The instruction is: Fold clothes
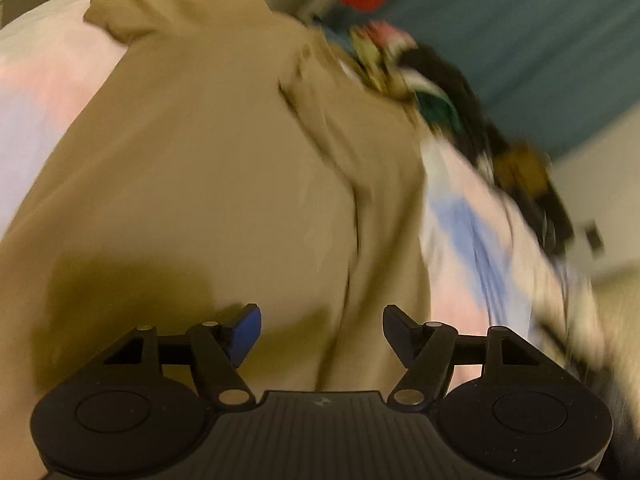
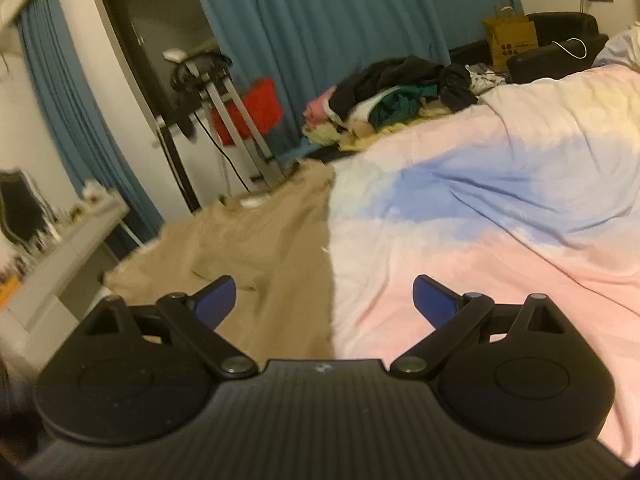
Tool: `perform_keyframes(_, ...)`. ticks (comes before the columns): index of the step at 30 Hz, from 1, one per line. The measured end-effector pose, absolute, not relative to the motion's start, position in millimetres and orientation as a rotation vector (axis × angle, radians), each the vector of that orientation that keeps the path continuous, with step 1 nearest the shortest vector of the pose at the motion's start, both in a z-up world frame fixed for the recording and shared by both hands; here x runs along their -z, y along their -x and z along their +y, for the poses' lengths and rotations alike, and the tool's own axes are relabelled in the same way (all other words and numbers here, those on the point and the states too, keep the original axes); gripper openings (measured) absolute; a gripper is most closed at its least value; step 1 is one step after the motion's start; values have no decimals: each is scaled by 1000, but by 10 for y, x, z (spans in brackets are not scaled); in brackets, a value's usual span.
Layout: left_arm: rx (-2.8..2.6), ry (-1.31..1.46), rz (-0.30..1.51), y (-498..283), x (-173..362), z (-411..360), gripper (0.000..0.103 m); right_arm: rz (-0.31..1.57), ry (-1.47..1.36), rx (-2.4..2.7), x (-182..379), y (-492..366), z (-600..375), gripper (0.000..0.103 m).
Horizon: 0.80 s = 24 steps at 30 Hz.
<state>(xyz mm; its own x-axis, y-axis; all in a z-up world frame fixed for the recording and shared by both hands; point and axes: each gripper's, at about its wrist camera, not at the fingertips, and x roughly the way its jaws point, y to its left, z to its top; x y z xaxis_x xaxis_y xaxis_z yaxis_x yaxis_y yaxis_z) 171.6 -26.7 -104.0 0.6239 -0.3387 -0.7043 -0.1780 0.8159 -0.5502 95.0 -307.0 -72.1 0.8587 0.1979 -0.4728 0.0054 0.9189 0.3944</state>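
The left gripper (image 1: 322, 322) is hanging wide open over the tan shirt (image 1: 208, 184), holding nothing. The right gripper (image 2: 324, 300) is gaping empty too, with the shirt lying at its ten o'clock on the pastel blanket (image 2: 500, 232)
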Motion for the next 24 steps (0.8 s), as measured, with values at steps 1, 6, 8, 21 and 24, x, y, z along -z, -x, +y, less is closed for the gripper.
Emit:
perform_keyframes(1, 84, 648, 897, -1917, 1087, -261, 70, 552, -400, -98, 779, -997, -3078, 97)
perform_keyframes(6, -29, 695, 813, -2716, 1267, -228, 75, 586, -468, -63, 949, -1110, -3218, 97)
perform_keyframes(8, -36, 651, 752, -2931, 1253, -289, 71, 584, -494, -51, 1004, -1167, -3271, 97)
perform_keyframes(21, -140, 249, 600, -3649, 1079, -579, 2, 619, -524, -103, 1255, -1478, -3220, 97)
perform_keyframes(24, -128, 244, 637, -3645, 1140, -605, 10, 615, -521, -110, 1254, -1478, -3213, 97)
